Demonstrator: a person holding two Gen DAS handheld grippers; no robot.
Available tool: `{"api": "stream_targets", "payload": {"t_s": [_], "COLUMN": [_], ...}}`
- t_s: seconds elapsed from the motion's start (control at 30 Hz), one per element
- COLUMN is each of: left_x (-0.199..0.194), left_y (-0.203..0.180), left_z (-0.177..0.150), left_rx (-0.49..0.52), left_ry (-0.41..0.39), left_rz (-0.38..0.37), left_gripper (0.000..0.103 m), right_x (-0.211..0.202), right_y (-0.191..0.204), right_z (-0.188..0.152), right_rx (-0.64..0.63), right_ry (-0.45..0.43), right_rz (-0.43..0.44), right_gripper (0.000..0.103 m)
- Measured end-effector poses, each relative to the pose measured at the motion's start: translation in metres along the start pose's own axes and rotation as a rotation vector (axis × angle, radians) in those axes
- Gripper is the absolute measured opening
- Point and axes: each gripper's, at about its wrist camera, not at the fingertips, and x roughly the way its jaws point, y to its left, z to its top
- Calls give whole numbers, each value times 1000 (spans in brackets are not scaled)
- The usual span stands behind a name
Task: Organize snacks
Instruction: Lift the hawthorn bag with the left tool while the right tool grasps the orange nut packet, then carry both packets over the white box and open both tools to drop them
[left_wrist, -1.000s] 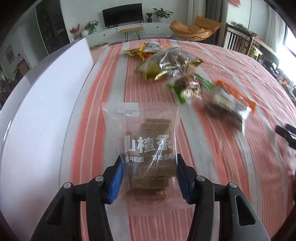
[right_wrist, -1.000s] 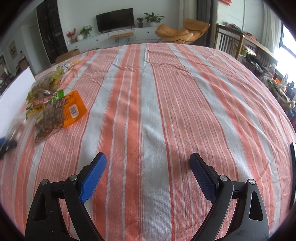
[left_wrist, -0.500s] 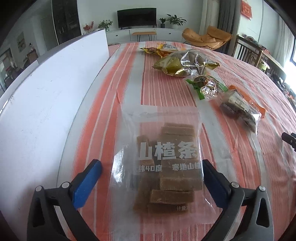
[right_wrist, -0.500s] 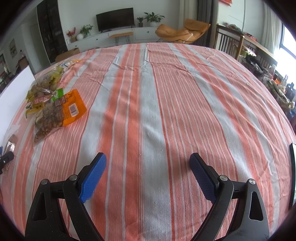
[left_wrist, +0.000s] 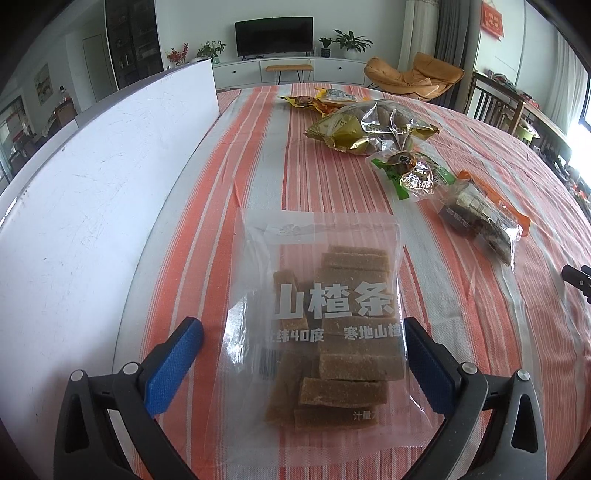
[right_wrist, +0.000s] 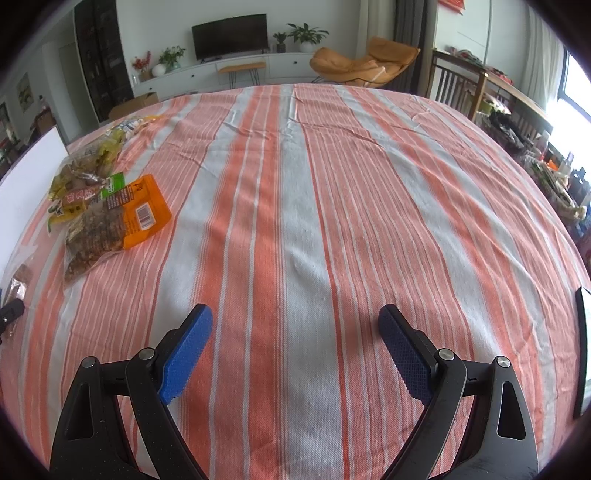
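Tongs status first: the left tongs (left_wrist: 303, 354) stand at full spread, both blue pads clear of the clear bag of brown bars (left_wrist: 325, 314) that lies flat between them. Nothing is gripped. The bag rests on the tabletop (left_wrist: 258, 147) in the lower centre of the left wrist view, printed face up, its sealed top edge toward the upper frame. Judged from this lie, the bag has been set down as a placed item, close to the white board (left_wrist: 92, 203) that fills the left of the frame and runs along the cloth's edge.

The right tongs (right_wrist: 295, 350) are likewise fully apart and empty, poised over bare striped cloth in the lower centre of the right wrist view, well apart from every packet. This reads as a parked posture while the other hand works.

Remaining snacks, largest to smallest, form a loose line in the upper right of the left wrist view:
- gold foil bag (left_wrist: 369, 129), crumpled, touching the next item;
- orange-edged packet (left_wrist: 484, 218), dark contents, lying flat;
- green-trimmed packet (left_wrist: 413, 173), between the two above;
- yellow packets (left_wrist: 321, 99), farthest, near the table's far edge.

None of these is yet aligned with the clear bag, so the sorting appears to be at an early stage.
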Motion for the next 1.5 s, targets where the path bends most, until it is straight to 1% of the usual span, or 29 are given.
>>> {"api": "stream_targets", "payload": {"t_s": [0.27,0.43,0.5,0.57,0.63,0.67,0.7,0.73,0.77,0.8,0.87,0.93,0.97,1.0,1.03,1.1,1.17,1.23,1.3,1.37,1.43,1.5], "left_x": [0,1,1,1,1,1,1,1,1,1,1,1,1,1,1,0,0,1,0,1,1,1], "left_y": [0,0,0,0,0,0,0,0,0,0,0,0,0,0,0,0,0,0,0,0,0,0], "left_z": [-1,1,1,1,1,1,1,1,1,1,1,1,1,1,1,1,2,1,2,2,2,2], "left_rx": [-1,-3,-3,-3,-2,-2,-2,-2,-2,-3,-3,-2,-3,-3,-3,-4,-4,-4,-4,-4,-4,-4], "left_ry": [0,0,0,0,0,0,0,0,0,0,0,0,-1,0,0,0,0,0,0,0,0,0], "left_rz": [-1,-2,-2,-2,-2,-2,-2,-2,-2,-2,-2,-2,-2,-2,-2,-3,-3,-3,-2,-2,-2,-3], "left_gripper": [103,103,103,103,103,103,103,103,103,103,103,103,103,103,103,103,103,103,103,103,103,103], "right_x": [0,-1,-1,-1,-5,-7,-6,-2,6,14,24,39,48,53,57,65,64,55,45,34,26,22], "right_y": [-1,-6,-5,-6,-8,-7,-2,4,16,27,52,76,89,105,118,155,174,171,161,147,130,125], "right_z": [0,-1,-1,2,8,14,18,22,29,35,57,77,84,91,95,97,87,72,57,41,29,27], "right_rx": [5,24,19,33,136,238,313,357,407,431,445,466,463,426,377,188,29,-61,-131,-192,-221,-255], "right_ry": [-2,-11,-8,3,46,85,120,156,220,262,266,278,299,296,291,264,195,124,88,69,54,51], "right_rz": [0,24,20,36,108,222,309,352,386,400,336,300,281,222,180,59,25,53,91,123,153,173], "right_gripper": [93,93,93,93,93,93,93,92,93,93,93,92,99,99,100,101,101,99,99,100,100,100]}}
